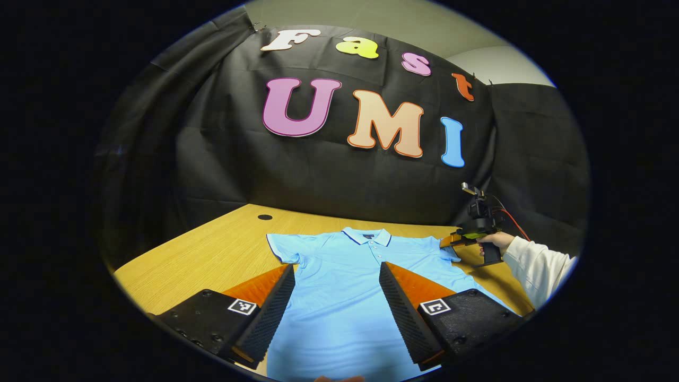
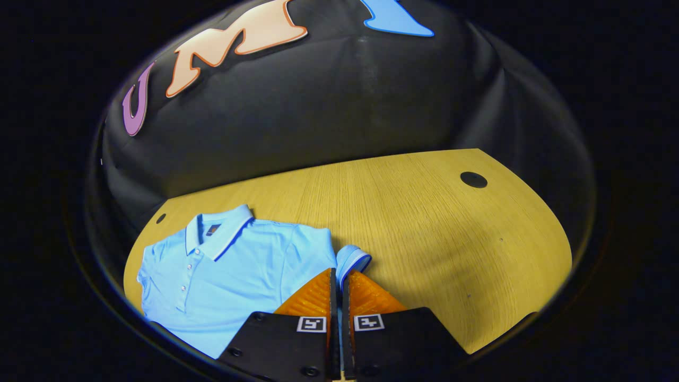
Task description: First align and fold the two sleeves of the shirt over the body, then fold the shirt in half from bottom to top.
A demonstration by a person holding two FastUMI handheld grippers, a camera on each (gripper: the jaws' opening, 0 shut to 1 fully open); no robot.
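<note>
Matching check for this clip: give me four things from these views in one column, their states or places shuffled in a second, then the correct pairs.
1. left tool
2. right tool
3. shirt collar
4. table hole

A. closed on the shirt's sleeve edge
B. open above the shirt body
C. on bare wood, away from the shirt
D. at the far end of the shirt, buttoned

Pairs: 1-B, 2-A, 3-D, 4-C
</note>
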